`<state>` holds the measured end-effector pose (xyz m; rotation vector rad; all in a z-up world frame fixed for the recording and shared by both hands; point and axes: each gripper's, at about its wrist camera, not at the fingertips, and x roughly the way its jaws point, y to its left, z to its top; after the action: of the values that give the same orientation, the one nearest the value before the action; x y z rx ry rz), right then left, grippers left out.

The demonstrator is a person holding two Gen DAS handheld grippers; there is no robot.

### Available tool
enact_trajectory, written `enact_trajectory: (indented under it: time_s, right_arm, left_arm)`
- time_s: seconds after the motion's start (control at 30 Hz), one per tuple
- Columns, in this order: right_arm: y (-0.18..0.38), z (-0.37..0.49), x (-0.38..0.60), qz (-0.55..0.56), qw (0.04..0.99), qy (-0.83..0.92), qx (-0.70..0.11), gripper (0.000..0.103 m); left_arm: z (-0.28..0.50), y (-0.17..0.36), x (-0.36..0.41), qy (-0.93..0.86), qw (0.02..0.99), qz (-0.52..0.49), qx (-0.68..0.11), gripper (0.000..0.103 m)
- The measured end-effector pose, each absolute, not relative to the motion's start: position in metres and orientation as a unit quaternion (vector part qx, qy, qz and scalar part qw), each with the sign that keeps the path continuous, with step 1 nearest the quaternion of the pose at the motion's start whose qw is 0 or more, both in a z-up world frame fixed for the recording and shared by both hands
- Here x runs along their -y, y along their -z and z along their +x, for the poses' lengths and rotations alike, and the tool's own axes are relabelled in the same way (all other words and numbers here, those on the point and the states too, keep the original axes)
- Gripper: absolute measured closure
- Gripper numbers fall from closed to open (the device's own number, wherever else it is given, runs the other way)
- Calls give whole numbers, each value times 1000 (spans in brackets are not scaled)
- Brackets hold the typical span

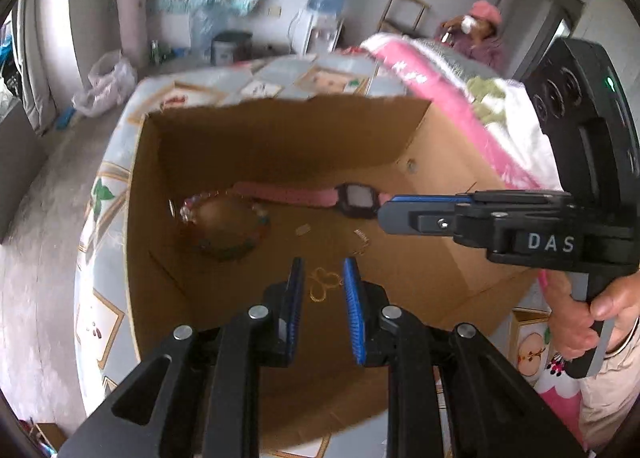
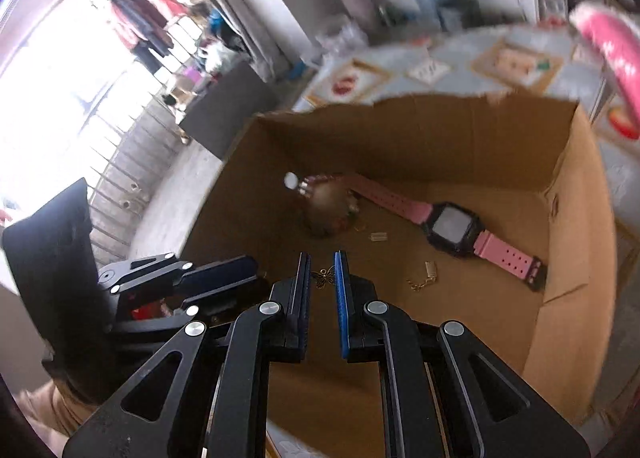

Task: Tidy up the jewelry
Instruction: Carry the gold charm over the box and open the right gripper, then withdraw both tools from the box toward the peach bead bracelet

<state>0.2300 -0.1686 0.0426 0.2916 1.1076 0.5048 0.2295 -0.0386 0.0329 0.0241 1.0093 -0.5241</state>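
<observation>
Black-and-blue left gripper [image 1: 322,286] hovers over the cardboard box [image 1: 280,130], narrowly parted, nothing between its pads; right gripper [image 2: 322,278] likewise nearly together, empty. Directly below lies a gold butterfly chain [image 1: 324,286], probably just dropped in. Further in: a small gold clasp piece [image 2: 426,276], then a beaded bracelet [image 1: 224,226] and pink watch [image 2: 456,226] along the back wall. Box sits on a patterned counter [image 1: 100,194], collecting loose pieces.
</observation>
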Motion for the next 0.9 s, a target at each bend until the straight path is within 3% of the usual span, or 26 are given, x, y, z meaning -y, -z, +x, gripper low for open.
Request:
enact_trajectory:
  time_s: [0.17, 0.4, 0.5, 0.7, 0.9]
  right_arm:
    - [-34, 238, 166, 148, 801, -224, -535, 89]
    - [-41, 237, 175, 157, 810, -223, -519, 84]
    - [-47, 235, 180, 158, 816, -220, -511, 82]
    - [-65, 224, 187, 153, 833, -211, -488, 73]
    - [-86, 202, 200, 158, 847, -215, -460, 61]
  left_arm:
    - [239, -24, 41, 234, 834, 11, -500, 83]
    - [241, -27, 34, 228, 837, 2, -498, 70]
    - [240, -34, 30, 227, 842, -5, -489, 69]
    - [231, -57, 11, 242, 854, -41, -459, 69]
    - [203, -84, -13, 269, 866, -76, -414, 59]
